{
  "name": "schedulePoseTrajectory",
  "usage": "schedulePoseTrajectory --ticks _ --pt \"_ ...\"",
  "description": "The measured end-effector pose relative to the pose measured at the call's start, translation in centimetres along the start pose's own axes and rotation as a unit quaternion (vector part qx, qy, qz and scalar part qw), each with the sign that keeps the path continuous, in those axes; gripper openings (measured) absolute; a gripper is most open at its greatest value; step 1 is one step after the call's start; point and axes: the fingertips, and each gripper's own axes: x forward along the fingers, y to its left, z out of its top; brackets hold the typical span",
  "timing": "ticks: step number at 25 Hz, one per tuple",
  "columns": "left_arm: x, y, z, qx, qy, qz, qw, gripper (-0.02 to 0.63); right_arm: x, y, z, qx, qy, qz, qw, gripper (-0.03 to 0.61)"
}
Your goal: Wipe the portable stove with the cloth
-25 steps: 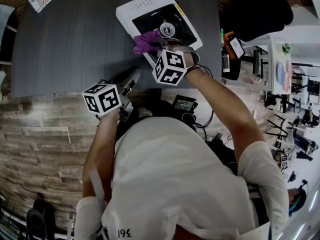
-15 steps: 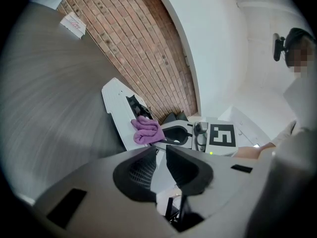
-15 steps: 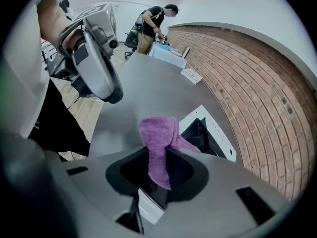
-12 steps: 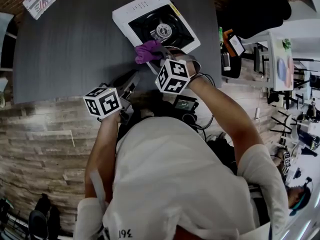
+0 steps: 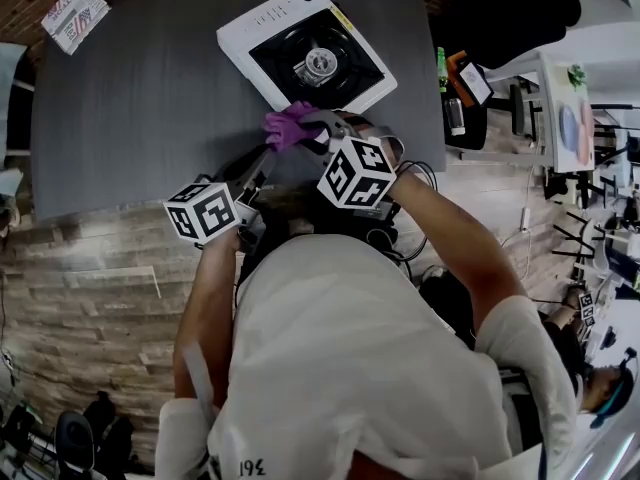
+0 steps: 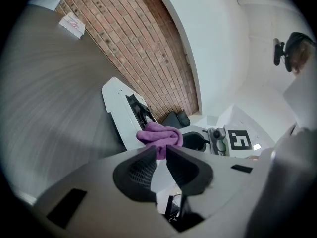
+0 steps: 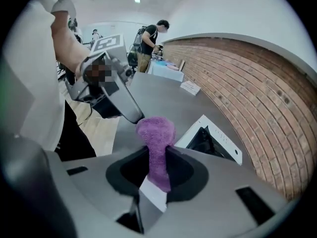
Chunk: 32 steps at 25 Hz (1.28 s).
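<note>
- Step, as I judge it: a pause in the wipe or a regrip. The cloth is off the portable stove and held in the air over the table.
- Right gripper: jaws closed tight on the cloth. It is pinched in its middle, and a rounded wad sticks out past the tips.
- The stove lies just ahead of the right gripper and a bit to its right, beyond the wad and not touching it. Its near corner is the closest part.
- Left gripper: jaws barely apart, only a thin gap. It points at the cloth from the right gripper's left, with the tips right at the wad's edge.
- The cloth shows through that gap, but I see no clear pinch, so I read the left gripper as holding nothing.
- Next move, my guess: carry the cloth forward and down onto the stove top, press it flat and sweep across.
- The left gripper needs to back off, or else steady the stove body.
- Risk: the wad may snag on the burner grate ahead.
</note>
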Motion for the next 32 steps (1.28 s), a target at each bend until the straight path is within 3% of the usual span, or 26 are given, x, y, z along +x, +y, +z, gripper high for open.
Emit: schedulePoseTrajectory --ticks 5,9,12,16,19,25,32 --pt "0.2 -0.4 0.0 0.000 -0.001 -0.002 1.0000 0.069 -2.4 0.1 0.2 0.042 -0.038 -0.012 0.998 0.095" --pt "0.1 -1.7 0.4 0.023 -0.014 -0.003 0.9996 0.063 -3.8 -0.1 -0.4 0.119 -0.066 -0.015 0.991 0.095" --pt "-0.2 -3.0 1.1 0.043 -0.029 -0.004 0.9987 0.058 -4.5 -0.5 -0.6 0.212 -0.105 0.010 0.971 0.095" --pt "-0.2 -3.6 0.7 0.040 -0.031 0.007 0.9987 0.058 -5.4 -0.6 -1.4 0.324 -0.147 0.070 0.932 0.096" --pt "0.4 -3.7 -0.3 0.027 -0.027 0.019 0.9991 0.058 -5.1 -0.7 -2.8 0.371 -0.150 0.098 0.911 0.096" --pt "2.4 -4.8 -1.6 0.018 -0.029 0.036 0.9988 0.058 -3.8 -2.3 -7.5 0.393 -0.111 0.089 0.909 0.095" --pt "3.3 -6.2 -1.8 0.028 -0.040 0.050 0.9976 0.058 -3.4 -4.0 -10.3 0.396 -0.087 0.064 0.912 0.097"
